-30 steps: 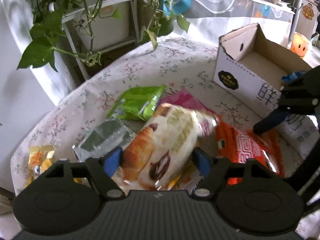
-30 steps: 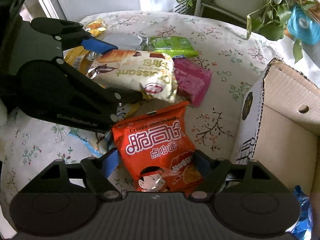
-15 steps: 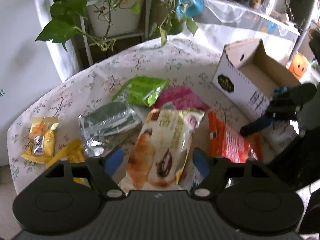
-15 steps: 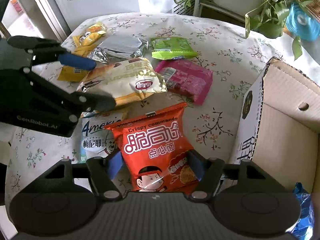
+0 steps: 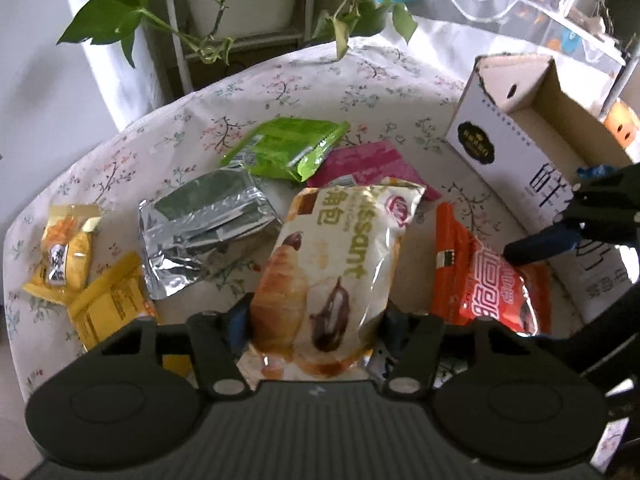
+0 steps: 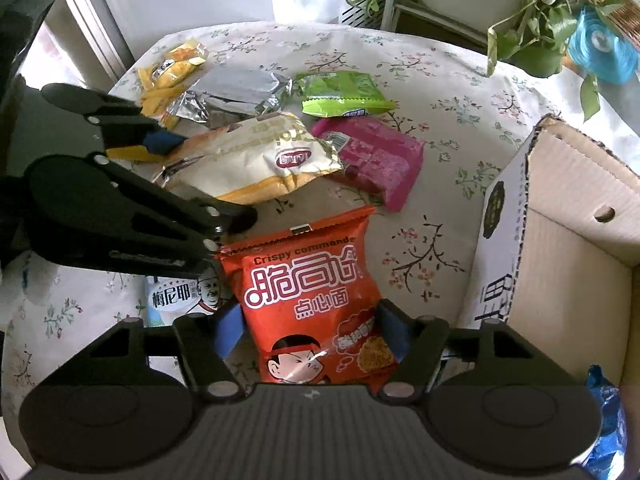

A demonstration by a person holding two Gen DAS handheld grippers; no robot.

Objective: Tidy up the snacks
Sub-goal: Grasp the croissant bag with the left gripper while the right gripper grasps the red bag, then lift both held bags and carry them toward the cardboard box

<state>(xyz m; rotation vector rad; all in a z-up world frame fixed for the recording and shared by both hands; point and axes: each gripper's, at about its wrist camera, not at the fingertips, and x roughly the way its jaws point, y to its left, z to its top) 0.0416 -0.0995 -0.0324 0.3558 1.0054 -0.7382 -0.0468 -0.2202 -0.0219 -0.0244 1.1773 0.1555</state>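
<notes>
Two claws: each clamps one snack.
Left claw (image 5: 314, 326): grips croissant bag (image 5: 336, 264), near desk (image 5: 280, 84) edge.
Right claw (image 6: 308, 330): grips red noodle packet (image 6: 310, 300).
Farther: cardboard box (image 6: 560, 248), pink packet (image 6: 376, 160), green packet (image 6: 340, 94).

1. The orange-red noodle snack bag (image 6: 316, 300), lying just left of the cardboard box (image 6: 560, 240), reads "Crispy commander" above large white Chinese characters "脆司令" and smaller "点心面".
2. The cream croissant bag (image 5: 340, 264), farther from the box than the orange-red bag, shows "…ssant" and "角包", with a small red oval logo too small to read.
3. The white packet (image 6: 184, 296), beyond the orange-red bag from the box, reads "梅尼耶".
4. The box wall bears large dark Chinese characters, only partly visible.
</notes>
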